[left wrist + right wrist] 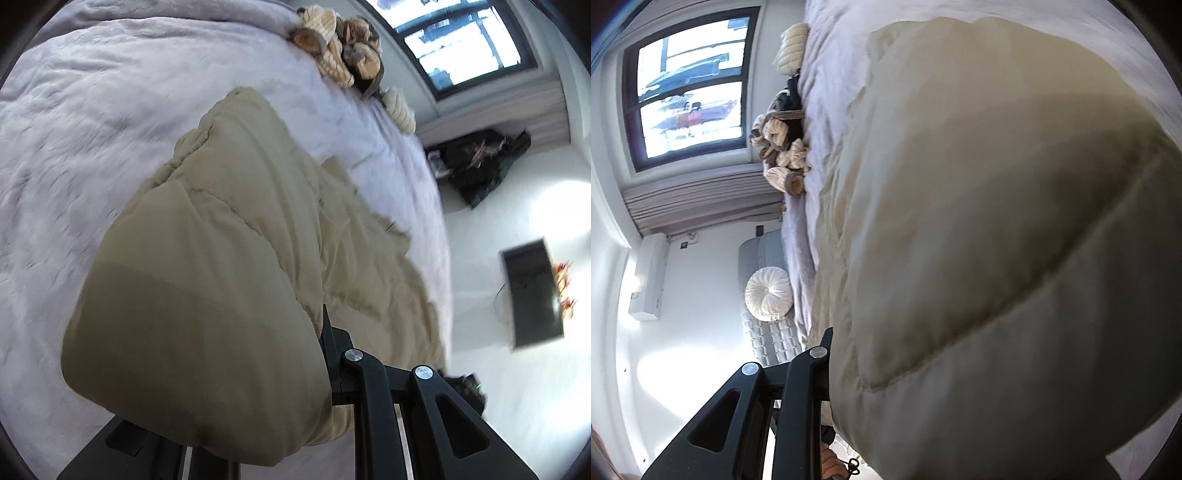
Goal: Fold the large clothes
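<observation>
Left gripper [295, 354]: jaws clamped on a lifted fold of the beige padded garment [229, 221]; the rest trails ahead along the bed [74, 129], toward its pillow end. Right gripper [857, 362]: jaws likewise pinching the same fold. Both equally near.

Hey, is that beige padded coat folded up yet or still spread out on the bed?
Partly folded. The beige coat bulges in a doubled-over fold by the left gripper, while the rest lies flat on the bed.
</observation>
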Available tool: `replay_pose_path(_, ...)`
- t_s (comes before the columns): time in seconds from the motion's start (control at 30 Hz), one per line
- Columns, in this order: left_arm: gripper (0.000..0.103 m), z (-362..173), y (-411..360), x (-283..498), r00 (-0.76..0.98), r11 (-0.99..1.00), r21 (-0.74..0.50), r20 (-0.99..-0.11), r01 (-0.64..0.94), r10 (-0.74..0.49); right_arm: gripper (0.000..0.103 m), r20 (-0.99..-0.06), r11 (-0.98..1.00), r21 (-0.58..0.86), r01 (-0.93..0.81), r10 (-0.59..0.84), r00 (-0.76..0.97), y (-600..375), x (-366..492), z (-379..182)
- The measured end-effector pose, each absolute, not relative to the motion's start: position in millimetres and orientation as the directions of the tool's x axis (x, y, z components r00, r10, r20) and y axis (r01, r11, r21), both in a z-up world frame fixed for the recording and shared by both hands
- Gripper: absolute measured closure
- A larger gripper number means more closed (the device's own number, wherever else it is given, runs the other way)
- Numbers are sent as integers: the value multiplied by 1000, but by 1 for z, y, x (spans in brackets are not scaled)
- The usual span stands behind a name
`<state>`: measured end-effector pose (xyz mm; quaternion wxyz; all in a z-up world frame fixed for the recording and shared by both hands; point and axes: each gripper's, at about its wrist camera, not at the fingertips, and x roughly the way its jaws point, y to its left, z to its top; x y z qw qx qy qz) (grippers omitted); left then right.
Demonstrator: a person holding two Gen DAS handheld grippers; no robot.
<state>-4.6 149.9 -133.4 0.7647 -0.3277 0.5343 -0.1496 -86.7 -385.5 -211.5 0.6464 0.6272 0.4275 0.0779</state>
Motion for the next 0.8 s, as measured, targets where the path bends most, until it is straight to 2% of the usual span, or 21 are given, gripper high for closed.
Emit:
replay_pose_path(0.27, 83, -178, 158, -22, 321, 754, -631, -763, -183, -561, 70, -513, 190, 836, 514, 604, 610, -377, -97, -242)
replay_pose_path(0.33, 72, -177, 159, -26, 315, 781, -595, -791, -192, -525, 65, -532, 216, 827, 519, 597, 600, -376, -96, -234)
replay_pose_path(0.4, 53, -175, 160, -29, 311, 811, -551, -820, -199, -481, 63, -559, 244, 812, 531, 587, 585, -376, -96, -230)
replay_pose_path(0.8, 53, -136, 189, -56, 284, 882, -414, -894, -223, -348, 46, -709, 387, 689, 613, 539, 456, -369, -97, -180)
